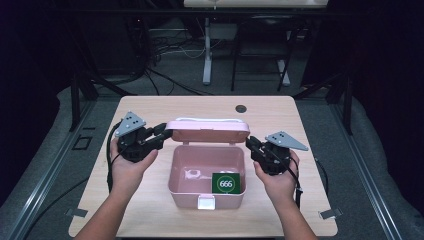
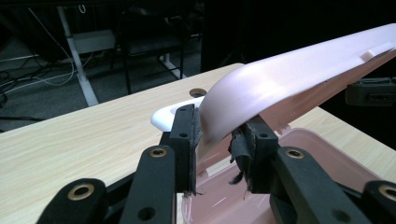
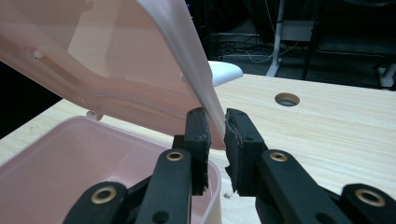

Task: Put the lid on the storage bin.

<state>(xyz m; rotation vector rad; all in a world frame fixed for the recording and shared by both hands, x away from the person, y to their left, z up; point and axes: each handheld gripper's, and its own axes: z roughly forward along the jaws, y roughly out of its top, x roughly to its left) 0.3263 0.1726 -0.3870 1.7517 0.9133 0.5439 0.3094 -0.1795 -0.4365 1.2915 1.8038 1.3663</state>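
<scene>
Both grippers clamp the lid: left gripper [image 1: 159,136] at its nine o'clock end, right gripper [image 1: 252,146] at three. Lid [image 1: 207,130] stands half-raised over the pink box [image 1: 180,185] mid-table, probably held level from both ends.

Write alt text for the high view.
Two hand-held grippers, left gripper and right gripper, pinch the side edges of a raised pink lid over an open pink box on a wooden table. A green card lies inside.
</scene>
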